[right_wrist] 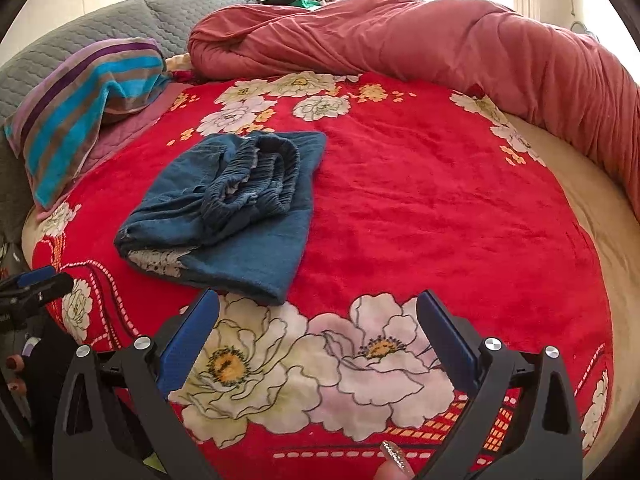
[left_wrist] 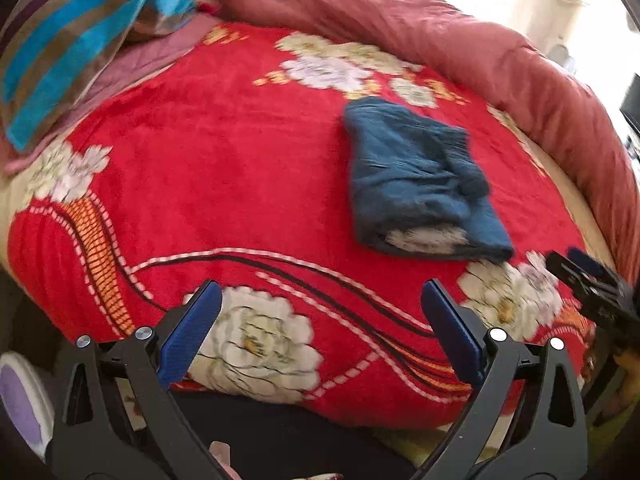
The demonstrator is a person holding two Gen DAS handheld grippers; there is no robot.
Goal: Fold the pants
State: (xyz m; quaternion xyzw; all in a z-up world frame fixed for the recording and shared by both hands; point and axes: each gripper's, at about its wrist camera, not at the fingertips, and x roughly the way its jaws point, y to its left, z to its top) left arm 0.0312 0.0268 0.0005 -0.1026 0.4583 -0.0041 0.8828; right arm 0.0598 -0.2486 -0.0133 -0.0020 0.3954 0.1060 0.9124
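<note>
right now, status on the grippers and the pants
Left gripper open, empty, clear of cloth. Right gripper open, empty. Blue pants folded in a bundle on red floral blanket, nothing on top of them.

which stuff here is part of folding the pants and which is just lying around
Job: pants, left hand-held gripper, right hand-held gripper, both open and off the pants.
Lying about: striped towel, pink quilt, grey pillow, red blanket.

Setting: home bedroom. Indicators: bed covered by a red floral blanket (right_wrist: 420, 184), rolled pink quilt (right_wrist: 440, 40), striped pillow (right_wrist: 80, 108), grey quilted headboard (right_wrist: 120, 24)
</note>
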